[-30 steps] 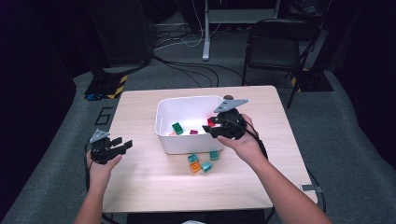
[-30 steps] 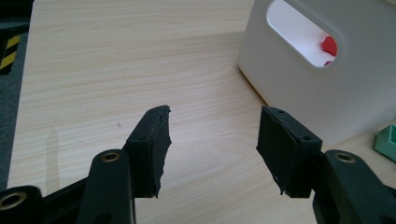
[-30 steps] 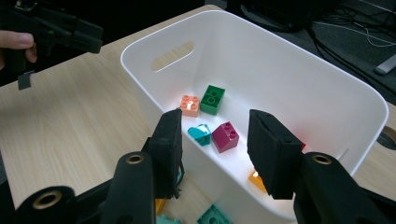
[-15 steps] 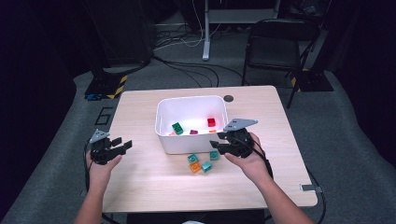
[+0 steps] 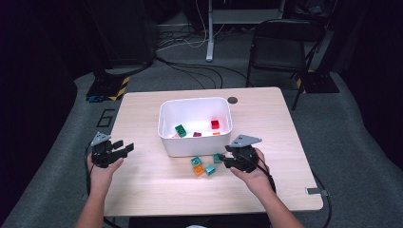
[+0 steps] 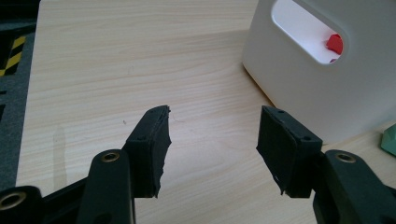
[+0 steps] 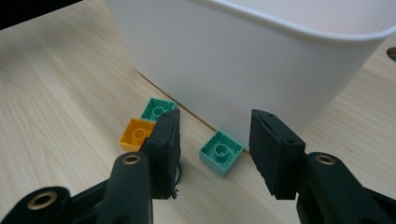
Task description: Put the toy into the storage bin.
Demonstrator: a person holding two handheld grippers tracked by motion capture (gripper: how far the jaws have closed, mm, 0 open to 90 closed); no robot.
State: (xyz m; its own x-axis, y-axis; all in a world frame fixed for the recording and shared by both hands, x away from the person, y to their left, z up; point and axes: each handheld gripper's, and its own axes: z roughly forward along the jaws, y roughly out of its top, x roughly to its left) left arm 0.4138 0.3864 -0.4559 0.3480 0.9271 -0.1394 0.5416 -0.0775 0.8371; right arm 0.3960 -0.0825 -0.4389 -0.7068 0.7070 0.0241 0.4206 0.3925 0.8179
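Three small bricks are seen on the surface [image 5: 142, 190] just outside the near wall of the white bin [image 5: 164, 123]. The teal brick [image 7: 221, 152], lying studs-down with its hollow underside up, is framed between the fingers [image 7: 167, 144] of the right gripper [image 7: 215, 149] in the right gripper view, at twelve o'clock from the gap and nearly touching the bin wall. No contact between the pads and the brick is shown; the fingers are spread and have just been opening wider, with the brick ahead of them rather than pinched. An orange brick [image 7: 136, 134] and a green brick [image 7: 158, 110] are found at ten o'clock from the teal one, partly hidden behind the left-hand finger. In the high view the right gripper [image 5: 227, 159] is held at three o'clock from the cluster. Inside the bin a red brick [image 5: 215, 124] and another green brick [image 5: 180, 130] are visible. The left gripper [image 5: 124, 149] is held over the surface at nine o'clock from the bin, its fingers [image 6: 152, 144] spread with bare wood between them.
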